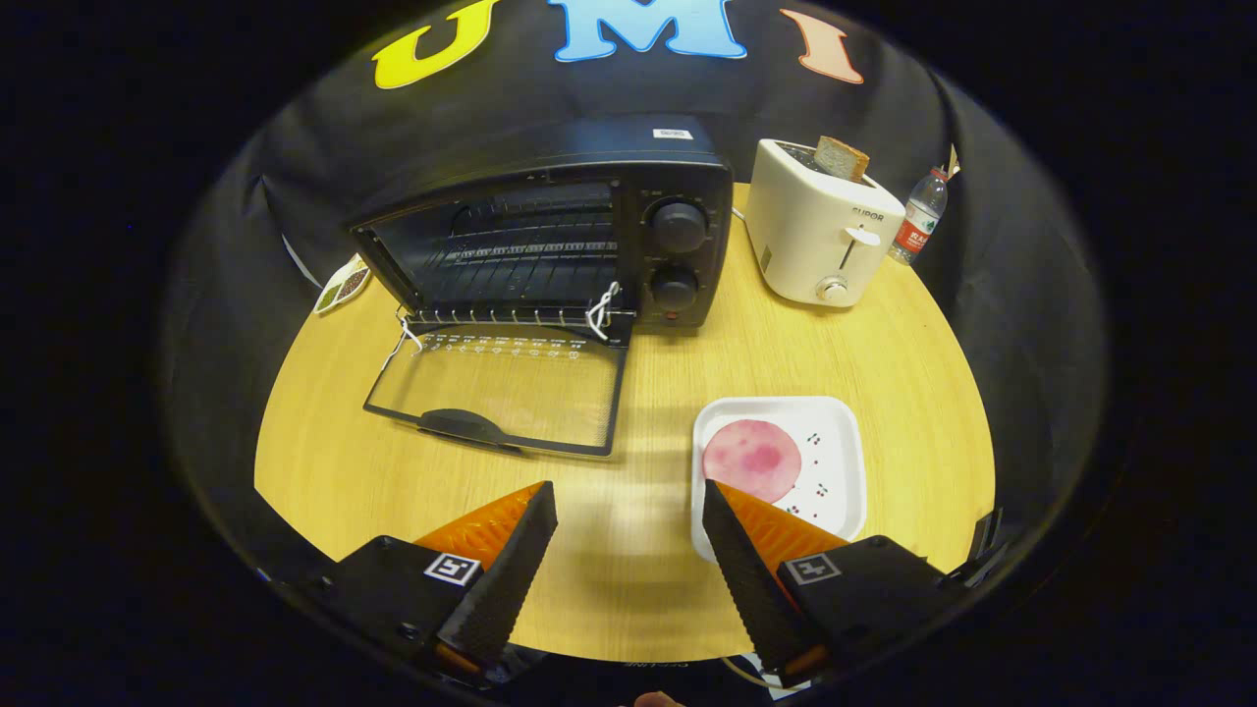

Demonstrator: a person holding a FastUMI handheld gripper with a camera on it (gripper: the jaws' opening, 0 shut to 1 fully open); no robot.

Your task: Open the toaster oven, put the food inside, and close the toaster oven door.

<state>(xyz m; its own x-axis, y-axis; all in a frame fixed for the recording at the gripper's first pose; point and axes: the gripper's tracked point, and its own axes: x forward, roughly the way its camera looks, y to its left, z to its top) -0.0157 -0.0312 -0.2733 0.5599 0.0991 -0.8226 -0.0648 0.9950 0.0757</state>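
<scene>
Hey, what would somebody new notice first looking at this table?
Probably the black toaster oven, its glass door folded down flat on the wooden table. Next, the pink food slice on a white tray just ahead of the gripper, whose fingers are open and empty.

"SUPOR" on toaster (820, 236) (probably).

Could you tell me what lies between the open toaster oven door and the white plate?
Only bare wooden table separates the door from the plate, seen in the gripper view; the gripper is open.

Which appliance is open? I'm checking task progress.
The black toaster oven, its glass door folded flat; the white toaster just holds bread.
</scene>
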